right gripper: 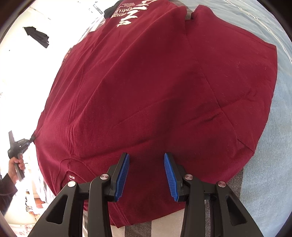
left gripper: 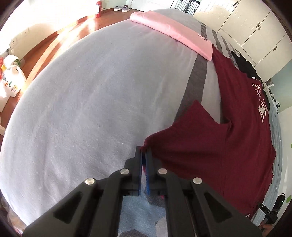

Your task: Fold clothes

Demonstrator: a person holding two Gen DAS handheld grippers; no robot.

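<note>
Maroon T-shirt [right gripper: 155, 87]: is being displayed spread flat on a bed [left gripper: 82, 109], print side up, white lettering [left gripper: 262, 109] toward the far end; one sleeve [left gripper: 197, 116] is being shown lying out over a dark grey stripe [left gripper: 195, 78] of the pale grey bedcover; a small label is being shown near the hem, wording too small to be read.

Left gripper [left gripper: 144, 155]: is being held clenched on a corner of the shirt's edge, the fabric being pinched between the blue pads; in the right wrist view the same tool [right gripper: 20, 144] is being seen at the shirt's far left corner, gripped by a hand [right gripper: 15, 166] in a dark sleeve.

Right gripper [right gripper: 147, 175]: is being held above the shirt near its hem, jaws parted, blue pads apart, nothing being grasped between them.

Folded pink garment [left gripper: 171, 31]: is being kept at the far end of the bed, just beside the maroon shirt.

Black garment [left gripper: 244, 65]: is being shown beyond the shirt, near white cupboards [left gripper: 255, 31].

Surroundings: wooden floor [left gripper: 54, 42]; red extinguisher [left gripper: 98, 8]; white jugs [left gripper: 12, 80] at the left.
</note>
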